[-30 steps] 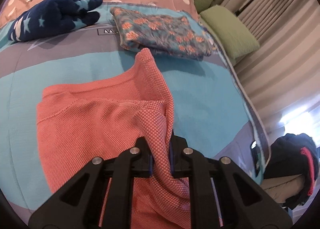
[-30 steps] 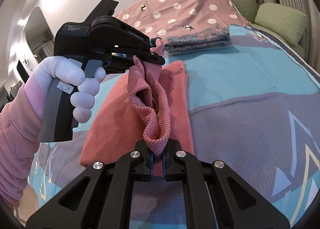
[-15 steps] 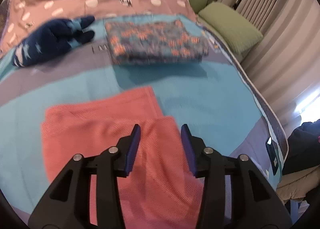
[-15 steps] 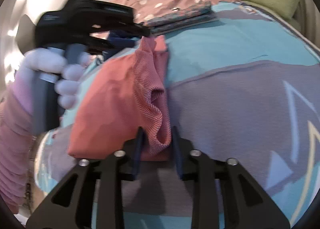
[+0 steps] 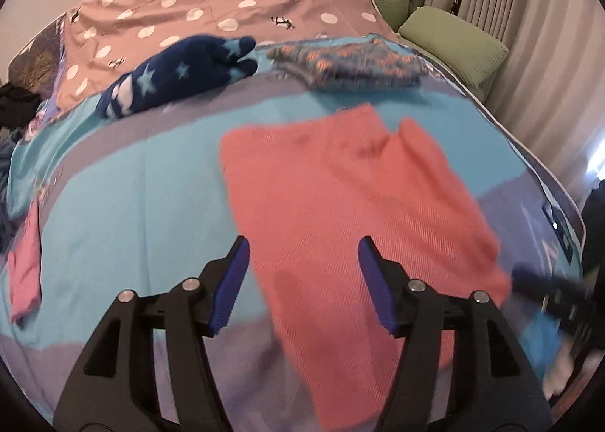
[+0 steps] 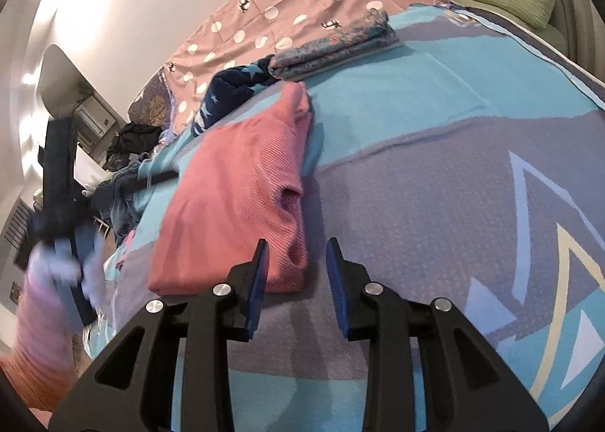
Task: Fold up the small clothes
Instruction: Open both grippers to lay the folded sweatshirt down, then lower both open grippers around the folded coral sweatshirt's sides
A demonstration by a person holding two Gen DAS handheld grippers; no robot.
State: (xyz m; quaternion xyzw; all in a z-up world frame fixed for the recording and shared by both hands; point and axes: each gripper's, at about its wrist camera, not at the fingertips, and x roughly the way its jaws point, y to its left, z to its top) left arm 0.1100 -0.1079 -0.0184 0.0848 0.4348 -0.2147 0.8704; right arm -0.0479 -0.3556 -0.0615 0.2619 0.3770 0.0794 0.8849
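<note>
A coral knit garment (image 5: 340,197) lies folded flat on the blue and grey bedspread (image 5: 132,186). My left gripper (image 5: 302,246) hovers over its near end, jaws opening, with nothing pressed between the blue pads. In the right wrist view the same garment (image 6: 234,197) shows a sleeve opening on its near right side. My right gripper (image 6: 297,245) stands partly open just short of the garment's near right corner, holding nothing. A blurred gloved hand (image 6: 60,262) with a pink sleeve holds the left gripper at the far left.
A folded floral garment (image 5: 348,65) and a navy star-print garment (image 5: 177,73) lie at the back of the bed. A pink piece (image 5: 24,262) sits at the left edge. Green pillows (image 5: 453,42) and curtains line the right. Dark clothes (image 6: 132,137) are piled off the bed's left side.
Both grippers let go of the coral garment, which dropped flat onto the bed. The left gripper swung away to the left and opened wide; the right one opened partway.
</note>
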